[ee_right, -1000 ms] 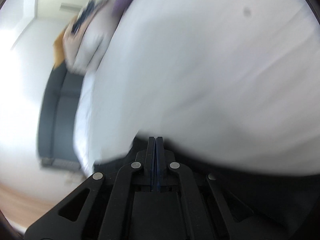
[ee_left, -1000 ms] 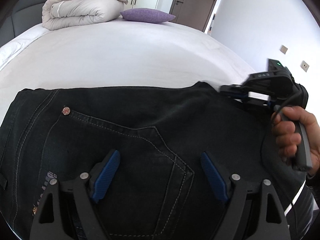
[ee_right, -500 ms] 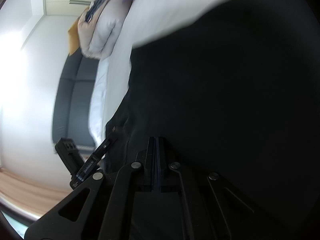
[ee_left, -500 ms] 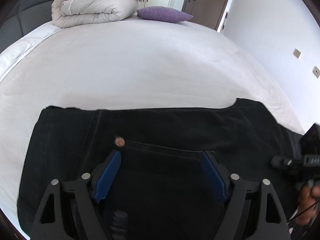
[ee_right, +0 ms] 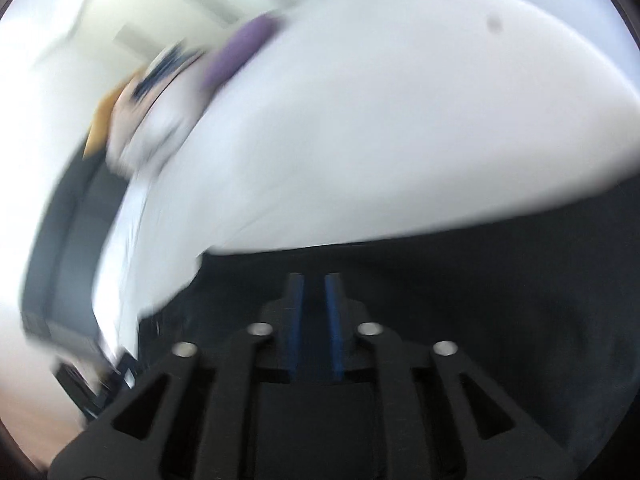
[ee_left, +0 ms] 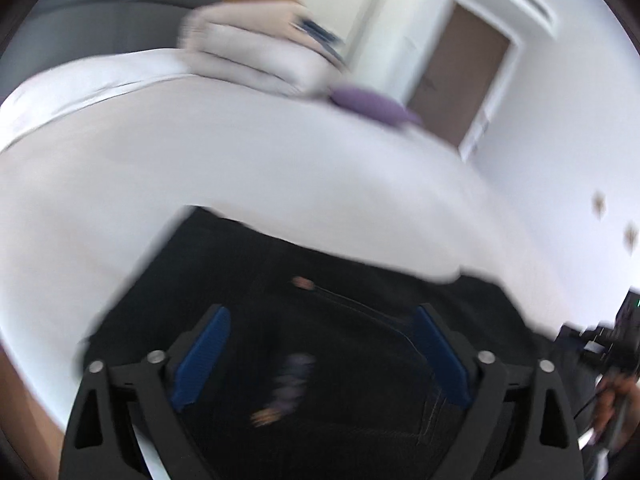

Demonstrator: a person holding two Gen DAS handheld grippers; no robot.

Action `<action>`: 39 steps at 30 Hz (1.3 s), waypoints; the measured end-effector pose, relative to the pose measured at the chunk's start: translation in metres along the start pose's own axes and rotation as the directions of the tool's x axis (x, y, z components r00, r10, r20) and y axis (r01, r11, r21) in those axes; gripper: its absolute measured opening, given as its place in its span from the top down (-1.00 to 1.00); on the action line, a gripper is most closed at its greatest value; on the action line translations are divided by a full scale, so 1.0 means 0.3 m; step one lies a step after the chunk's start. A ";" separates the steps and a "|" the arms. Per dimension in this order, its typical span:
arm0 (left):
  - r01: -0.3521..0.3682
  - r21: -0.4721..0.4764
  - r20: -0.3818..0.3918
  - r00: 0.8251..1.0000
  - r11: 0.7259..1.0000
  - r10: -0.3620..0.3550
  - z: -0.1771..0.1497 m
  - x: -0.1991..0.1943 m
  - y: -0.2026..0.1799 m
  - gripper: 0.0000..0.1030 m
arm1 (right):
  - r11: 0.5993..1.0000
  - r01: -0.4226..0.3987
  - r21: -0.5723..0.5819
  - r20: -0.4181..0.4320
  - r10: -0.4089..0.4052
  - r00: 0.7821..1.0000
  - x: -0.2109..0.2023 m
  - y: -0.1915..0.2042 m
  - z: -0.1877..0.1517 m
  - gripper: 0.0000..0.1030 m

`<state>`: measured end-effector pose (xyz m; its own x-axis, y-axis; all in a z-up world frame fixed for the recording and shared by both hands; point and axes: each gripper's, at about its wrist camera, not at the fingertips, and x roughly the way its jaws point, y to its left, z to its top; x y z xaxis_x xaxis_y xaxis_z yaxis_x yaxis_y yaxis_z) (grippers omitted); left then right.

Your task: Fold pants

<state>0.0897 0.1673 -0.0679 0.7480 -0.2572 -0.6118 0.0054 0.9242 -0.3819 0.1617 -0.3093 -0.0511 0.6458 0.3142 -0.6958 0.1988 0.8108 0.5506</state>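
Here, one pants (ee_left: 320, 340) — two pillows (ee_left: 372, 106), one bed (ee_left: 240, 168)

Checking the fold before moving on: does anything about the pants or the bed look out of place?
Nothing stands out. The dark pants lie flat on the white bed; both frames are blurred, so small creases cannot be ruled out.

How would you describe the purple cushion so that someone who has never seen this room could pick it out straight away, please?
Start from the big white bed, where dark pants lie at the near edge. At its far end sits a stack of pale folded bedding; the purple cushion lies beside it, towards the brown door. It is the only purple thing there.
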 end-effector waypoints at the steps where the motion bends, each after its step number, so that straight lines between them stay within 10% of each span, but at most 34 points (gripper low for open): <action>1: 0.011 -0.042 0.017 1.000 0.999 -0.010 0.008 -0.034 0.050 -0.84 | 0.997 -0.005 -0.083 -0.006 0.005 1.000 0.018 0.092 -0.006 -0.15; 2: 0.016 -0.071 0.029 0.999 0.997 -0.014 0.017 -0.059 0.086 -0.84 | 0.983 -0.043 -0.177 -0.016 0.041 0.999 0.043 0.208 -0.021 -0.52; 8: -0.013 -0.193 0.097 0.995 0.981 0.033 0.043 -0.168 0.251 -0.85 | 0.816 -0.138 -0.562 -0.150 0.064 0.987 0.306 0.850 -0.115 -0.55; 12: -0.011 -0.273 0.137 0.989 0.962 0.050 0.026 -0.212 0.324 -0.85 | 0.530 -0.089 -0.843 -0.156 -0.082 0.984 0.488 1.221 -0.326 -0.51; 14: -0.026 -0.286 0.162 0.984 0.958 0.075 0.020 -0.239 0.366 -0.85 | 0.423 -0.089 -0.902 -0.150 -0.114 0.982 0.575 1.340 -0.415 -0.33; 20: -0.052 -0.351 0.204 0.970 0.935 0.130 0.015 -0.288 0.505 -0.85 | 0.305 -0.044 -0.951 -0.125 -0.252 0.960 0.907 1.424 -0.477 -0.09; 35: 0.028 -0.270 0.208 0.978 0.963 0.030 0.021 -0.276 0.454 -0.85 | 0.371 0.110 -0.922 0.000 -0.285 0.958 1.129 1.417 -0.428 -0.30; 39: 0.052 -0.177 0.163 0.986 0.983 -0.023 0.043 -0.205 0.350 -0.85 | 0.493 0.092 -0.865 -0.058 -0.281 0.958 1.164 1.337 -0.343 -0.61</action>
<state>0.0528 0.2838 -0.0616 0.8459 -0.2287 -0.4817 -0.0732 0.8450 -0.5297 0.3912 0.1766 -0.1207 0.5201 0.1022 -0.8480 -0.4800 0.8561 -0.1913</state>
